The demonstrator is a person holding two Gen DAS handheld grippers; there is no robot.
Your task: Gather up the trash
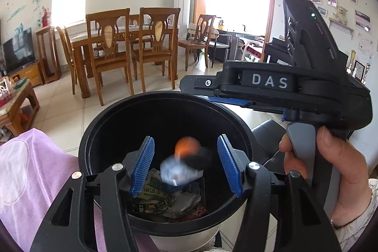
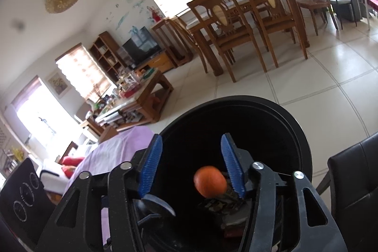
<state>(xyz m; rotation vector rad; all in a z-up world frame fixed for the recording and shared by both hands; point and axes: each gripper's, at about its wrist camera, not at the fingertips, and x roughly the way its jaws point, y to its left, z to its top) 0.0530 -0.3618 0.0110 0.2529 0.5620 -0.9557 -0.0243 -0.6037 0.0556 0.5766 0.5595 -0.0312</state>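
Jaws of both grippers stand wide apart over a black bin, gripping nothing.

Left gripper [image 1: 185,164] sits low in the frame's centre, its blue pads [image 1: 143,167] spread over the bin [image 1: 106,124], with a blurred orange ball [image 1: 187,145] and a pale blurred scrap [image 1: 177,172] between them, touching neither pad. Wrappers [image 1: 163,201] lie at the bin's bottom. Right gripper [image 2: 191,164] is equally spread; the orange ball [image 2: 209,181] appears just beside its right-hand pad in that view, contact unclear. Seen from the left wrist, a hand [image 1: 330,171] holds the right gripper's body at the right edge. Purple cloth [image 1: 35,169] fills the lower left, a black seat [image 2: 354,176] the lower right, and wooden chairs [image 1: 111,49] stand well apart in the upper middle.
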